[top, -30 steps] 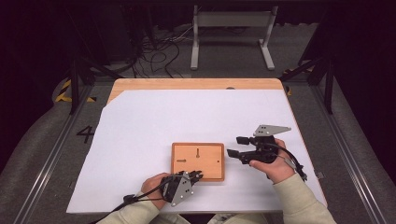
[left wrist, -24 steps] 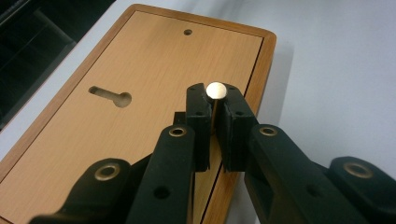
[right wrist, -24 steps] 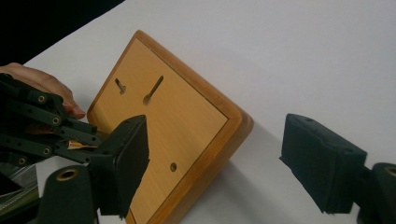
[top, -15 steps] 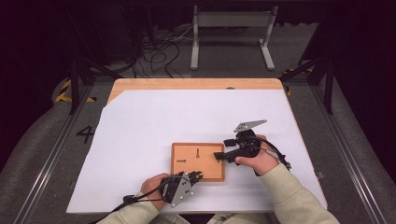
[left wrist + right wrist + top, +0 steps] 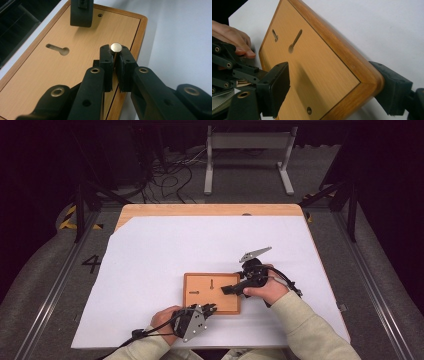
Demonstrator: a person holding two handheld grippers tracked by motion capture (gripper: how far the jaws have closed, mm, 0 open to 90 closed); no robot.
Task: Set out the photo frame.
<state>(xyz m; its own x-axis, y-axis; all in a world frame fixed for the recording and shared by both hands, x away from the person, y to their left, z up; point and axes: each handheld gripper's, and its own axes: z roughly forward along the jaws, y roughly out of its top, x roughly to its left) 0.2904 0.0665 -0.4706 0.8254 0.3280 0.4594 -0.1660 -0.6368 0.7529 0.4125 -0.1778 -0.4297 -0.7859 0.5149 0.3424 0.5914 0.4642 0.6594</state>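
the left gripper (image 5: 113,60) sits nearest, its fingers (image 5: 106,65) nipped tight on a small brass pin (image 5: 116,47) at the board's (image 5: 200,292) near right corner. if the grip slackens or the hand tips, the pin could drop and roll across the white counter (image 5: 150,250). farther on, the right gripper (image 5: 231,290) has just been opening and now stands wide, one finger (image 5: 274,85) over the board's face and the other off its right edge, neither clearly pressing. clamping on the rounded corner (image 5: 367,77) could slide or tilt the board, shifting the two keyhole slots (image 5: 294,41) away from where the pin is aimed.
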